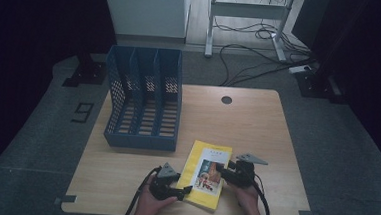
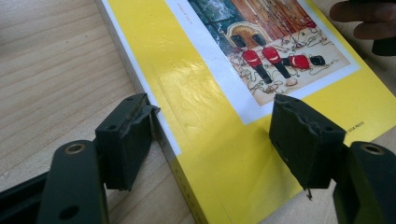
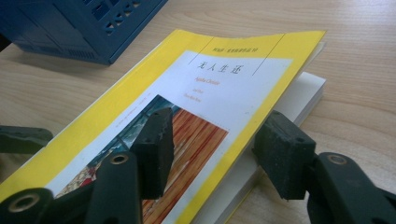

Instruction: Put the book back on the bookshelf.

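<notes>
Grippers are working at a yellow book (image 1: pixel 206 174) near the front edge of the table (image 1: pixel 257 121). In the high view, the left gripper (image 1: pixel 186 190) is sitting at the book's lower left corner, held by the left hand (image 1: pixel 148 205); the right gripper (image 1: pixel 223 170) is lying over the cover's right half, held by the right hand (image 1: pixel 247 197). A blue file rack (image 1: pixel 145 98) is standing just beyond the book's far corner, apart from it.

In the left gripper view, the left gripper (image 2: pixel 212 135) is straddling the near corner of the book (image 2: pixel 219 135). Its jaws are standing wide and released: one is touching the spine edge down by the table (image 2: pixel 51 84), the other is hovering over the cover's lower part, below the picture of red-coated figures. Nothing is clamped. Fingers (image 2: pixel 369 18) of the other hand are showing at the upper right.

In the right gripper view, the right gripper (image 3: pixel 212 144) is spanning the book's (image 3: pixel 233 79) open-side edge. One jaw is resting over the cover picture, the other is sitting outside the page block. The cover's far corner is lifting slightly off the white pages. The jaws are still apart, not pressing the book. The rack (image 3: pixel 70 28) is showing at the upper left, near the book's far corner.
</notes>
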`<state>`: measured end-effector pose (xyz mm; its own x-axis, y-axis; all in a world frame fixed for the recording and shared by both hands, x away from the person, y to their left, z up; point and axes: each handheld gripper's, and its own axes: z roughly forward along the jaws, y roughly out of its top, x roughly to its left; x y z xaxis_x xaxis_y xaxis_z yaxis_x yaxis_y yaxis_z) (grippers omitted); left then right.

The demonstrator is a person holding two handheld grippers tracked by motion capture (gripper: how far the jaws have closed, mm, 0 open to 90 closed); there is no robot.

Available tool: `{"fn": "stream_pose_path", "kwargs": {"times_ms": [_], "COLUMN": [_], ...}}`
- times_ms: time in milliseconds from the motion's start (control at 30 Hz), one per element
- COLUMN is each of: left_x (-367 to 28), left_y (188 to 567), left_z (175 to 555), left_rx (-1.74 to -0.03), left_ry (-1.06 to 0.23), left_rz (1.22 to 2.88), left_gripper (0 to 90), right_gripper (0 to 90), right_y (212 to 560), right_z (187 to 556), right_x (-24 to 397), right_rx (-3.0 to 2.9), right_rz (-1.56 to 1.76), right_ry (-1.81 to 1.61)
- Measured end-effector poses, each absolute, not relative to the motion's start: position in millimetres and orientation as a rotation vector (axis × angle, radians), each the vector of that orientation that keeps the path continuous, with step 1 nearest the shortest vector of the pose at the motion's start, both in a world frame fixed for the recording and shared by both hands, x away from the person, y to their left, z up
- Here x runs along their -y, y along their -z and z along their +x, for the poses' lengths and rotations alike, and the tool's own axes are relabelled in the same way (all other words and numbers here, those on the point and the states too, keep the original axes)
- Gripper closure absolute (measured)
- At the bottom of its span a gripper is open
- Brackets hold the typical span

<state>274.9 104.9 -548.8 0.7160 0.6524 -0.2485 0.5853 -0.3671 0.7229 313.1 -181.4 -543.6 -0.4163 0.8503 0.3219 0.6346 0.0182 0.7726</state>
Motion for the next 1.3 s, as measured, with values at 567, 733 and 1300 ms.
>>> {"fn": "stream_pose_path", "kwargs": {"times_ms": [567, 733, 1300], "left_x": [-105.1, -105.2, -104.9], "left_y": [548.8, 548.8, 548.8], "left_z": [275.1, 275.2, 275.1], "left_rx": [-0.938, -0.938, -0.938], "left_ry": [-0.099, -0.097, -0.099], "left_rz": [2.071, 2.07, 2.071], "left_gripper": [29.4, 29.3, 29.3], "right_gripper": [72.5, 77.9, 69.4], "right_y": [536.7, 530.8, 538.5], "right_z": [311.0, 307.9, 311.0], "right_x": [177.9, 175.7, 173.5], "right_rx": [-2.041, -2.034, -2.083], "right_rz": [1.485, 1.452, 1.46], "right_ry": [-1.48, -1.503, -1.436]}}
